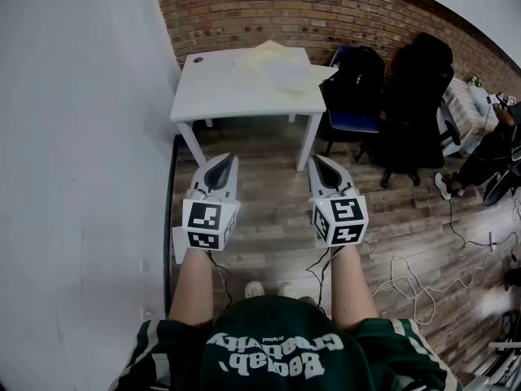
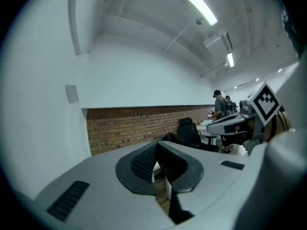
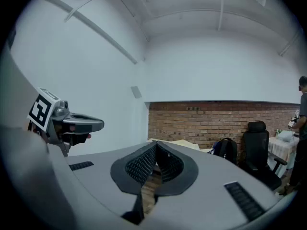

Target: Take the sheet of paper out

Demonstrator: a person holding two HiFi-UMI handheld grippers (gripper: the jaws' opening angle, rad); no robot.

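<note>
A pale sheet of paper (image 1: 281, 70) lies with a cream-coloured envelope or folder on a white table (image 1: 212, 96) by the brick wall, ahead of me. My left gripper (image 1: 224, 160) and right gripper (image 1: 319, 161) are held side by side over the wooden floor, well short of the table, both level. Each has its jaws shut with nothing between them. In the right gripper view the cream papers (image 3: 184, 143) show just beyond the shut right gripper (image 3: 156, 145). The left gripper (image 2: 157, 145) points toward the brick wall.
A white wall (image 1: 81, 161) runs along the left. Right of the table stand a blue chair with a black backpack (image 1: 358, 80) and a black office chair (image 1: 419, 96). Cables (image 1: 423, 275) trail over the floor at right. People are farther right.
</note>
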